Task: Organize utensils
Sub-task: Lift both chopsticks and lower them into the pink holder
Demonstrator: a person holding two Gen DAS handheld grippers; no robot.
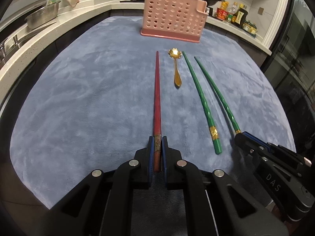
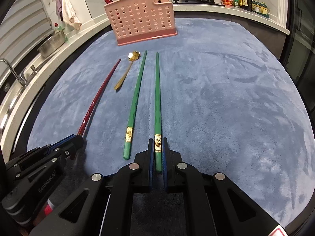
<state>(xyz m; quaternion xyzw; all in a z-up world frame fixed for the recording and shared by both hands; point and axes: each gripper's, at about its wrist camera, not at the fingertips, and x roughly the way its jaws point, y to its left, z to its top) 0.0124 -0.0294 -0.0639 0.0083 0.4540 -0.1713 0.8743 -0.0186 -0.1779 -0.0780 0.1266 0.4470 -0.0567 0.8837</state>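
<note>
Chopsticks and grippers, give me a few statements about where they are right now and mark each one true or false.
1. The left gripper is shut on the red chopstick. True.
2. The right gripper is open and holds nothing. False: it is shut on a green chopstick near its gold band.
3. The gold spoon lies on the blue cloth between the red chopstick and the green ones. True.
4. The second green chopstick already stands in the pink holder. False: it lies flat on the cloth, beside the gripped one.
5. The pink holder is on the far side of the cloth, beyond the utensil tips. True.
</note>
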